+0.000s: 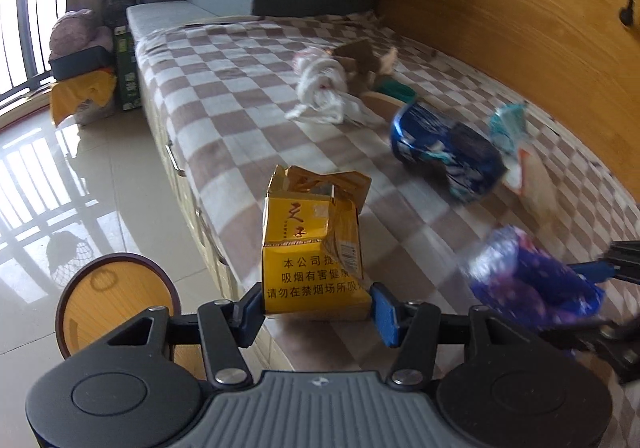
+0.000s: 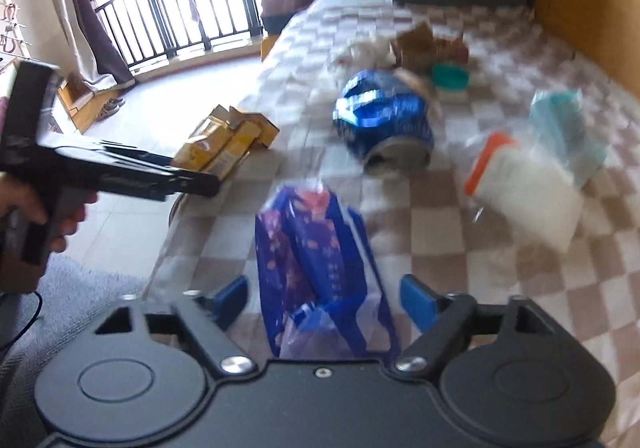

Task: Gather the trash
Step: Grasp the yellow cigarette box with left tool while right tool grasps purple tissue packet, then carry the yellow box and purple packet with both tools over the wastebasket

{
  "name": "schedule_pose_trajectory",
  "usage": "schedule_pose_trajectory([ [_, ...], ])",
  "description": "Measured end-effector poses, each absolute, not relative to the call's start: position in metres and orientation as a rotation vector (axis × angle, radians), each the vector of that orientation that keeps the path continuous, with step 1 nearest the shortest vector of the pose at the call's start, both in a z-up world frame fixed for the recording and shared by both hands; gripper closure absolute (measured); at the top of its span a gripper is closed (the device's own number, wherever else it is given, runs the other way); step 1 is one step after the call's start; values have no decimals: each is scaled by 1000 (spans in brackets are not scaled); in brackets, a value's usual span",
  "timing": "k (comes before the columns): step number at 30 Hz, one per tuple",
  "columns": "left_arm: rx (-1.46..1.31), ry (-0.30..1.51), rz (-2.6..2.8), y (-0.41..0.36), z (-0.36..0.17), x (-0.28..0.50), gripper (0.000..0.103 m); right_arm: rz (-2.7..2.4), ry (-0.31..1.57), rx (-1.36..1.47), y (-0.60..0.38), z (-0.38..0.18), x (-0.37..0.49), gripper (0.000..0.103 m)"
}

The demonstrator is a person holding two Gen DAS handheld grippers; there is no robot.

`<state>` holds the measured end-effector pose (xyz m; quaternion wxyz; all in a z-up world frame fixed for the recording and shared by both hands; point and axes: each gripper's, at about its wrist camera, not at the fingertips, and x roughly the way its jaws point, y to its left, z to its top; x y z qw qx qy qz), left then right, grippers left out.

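Your left gripper [image 1: 316, 300] has its jaws clamped on the yellow cigarette pack [image 1: 316, 248], held upright over the bed [image 1: 224, 87] edge. The round bin [image 1: 116, 308] sits on the floor down-left of it, near, so the drop likely goes that way. The blue wrapper [image 2: 320, 272] lies lengthwise inside your right gripper [image 2: 326, 298]; jaws look apart beside it, grip unclear. The blue can [image 2: 384, 123] lies further ahead.

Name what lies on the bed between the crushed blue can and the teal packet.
Only bare checkered blanket separates the blue can from the teal packet, clearest in the right wrist view.
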<state>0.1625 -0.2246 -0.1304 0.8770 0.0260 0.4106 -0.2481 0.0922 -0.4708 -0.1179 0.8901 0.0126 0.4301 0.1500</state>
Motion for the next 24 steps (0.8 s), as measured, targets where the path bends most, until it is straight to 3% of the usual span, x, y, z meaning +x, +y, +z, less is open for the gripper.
schedule_pose_trajectory([
  [1, 62, 858, -531, -226, -130, 159, 47, 306, 906, 36, -470, -121, 92, 42],
  [2, 68, 858, -539, -227, -131, 156, 47, 283, 912, 46, -469, -123, 90, 62],
  [6, 66, 861, -522, -232, -133, 157, 46, 130, 901, 154, -468, -125, 81, 77],
  [8, 40, 872, -502, -233, -133, 161, 37, 72, 888, 192, -464, -123, 77, 80],
  [10, 6, 885, -482, -234, -134, 166, 37, 31, 872, 230, -459, -122, 74, 82],
  [12, -24, 897, -468, -233, -134, 170, 38, 0, 863, 254, -453, -122, 72, 82],
  [14, -17, 894, -450, -234, -135, 172, 46, -19, 856, 262, -447, -121, 72, 83],
  [24, -52, 835, -461, -215, -116, 165, 47, -99, 830, 235, -437, -110, 81, 83],
])
